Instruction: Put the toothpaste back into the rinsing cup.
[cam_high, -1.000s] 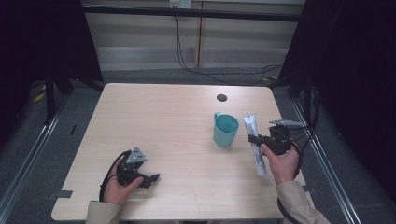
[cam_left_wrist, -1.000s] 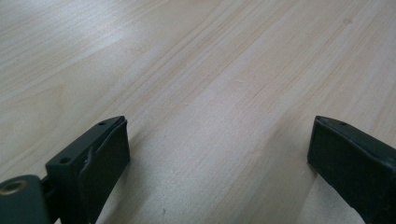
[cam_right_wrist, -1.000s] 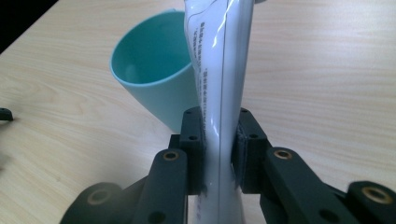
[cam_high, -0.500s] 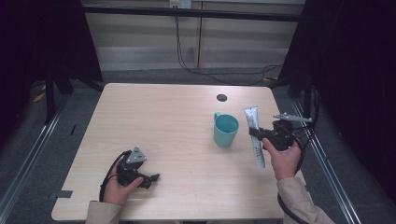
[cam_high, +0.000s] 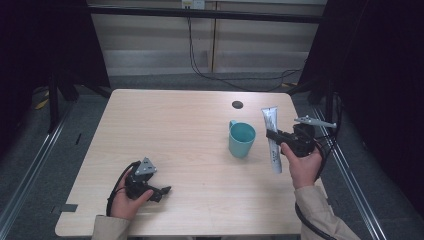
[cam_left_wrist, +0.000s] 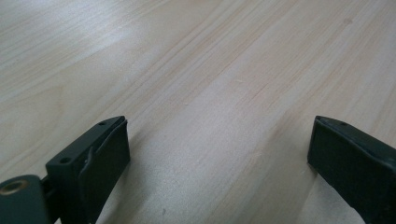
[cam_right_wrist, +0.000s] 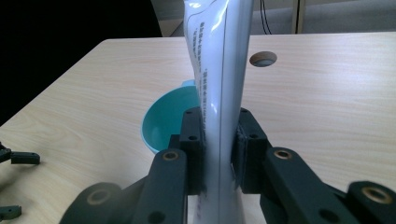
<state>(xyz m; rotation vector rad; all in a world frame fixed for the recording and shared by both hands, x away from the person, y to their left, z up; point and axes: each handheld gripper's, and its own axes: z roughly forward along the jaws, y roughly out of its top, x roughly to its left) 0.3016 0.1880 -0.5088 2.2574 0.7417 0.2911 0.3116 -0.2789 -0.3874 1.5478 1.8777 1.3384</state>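
Right gripper (cam_right_wrist: 219, 154): clenched on the white, flattened plastic tube with fine black print (cam_right_wrist: 219, 70); both black jaws press its flat faces from either side, and in the high view the right gripper (cam_high: 274, 136) sits beside the person's right hand (cam_high: 302, 162) at the table's right side.
Tube's long axis: in the high view the tube (cam_high: 271, 137) runs from near the person toward the far edge of the table, leaning a touch; the wide crimped end points away from the person, the narrower end toward the hand.
Tube's place: held over the right part of the table, just beside the cup, not inside it.
Tube's surface: smooth, glossy, slightly creased, with a dark seam line along its length.
Teal round cup with a handle (cam_high: 242, 139): upright and open-mouthed; in the right gripper view the teal cup (cam_right_wrist: 166, 119) shows its bowl-like inside just behind the left jaw.
Left gripper (cam_left_wrist: 219, 158): released, jaws wide apart with bare wood between them; in the high view it (cam_high: 162, 191) lies low near the front-left, in the left hand (cam_high: 127, 200).
Pale wooden table (cam_high: 170, 130): light grain, matte, with a small round dark hole (cam_high: 237, 104) near the far edge.
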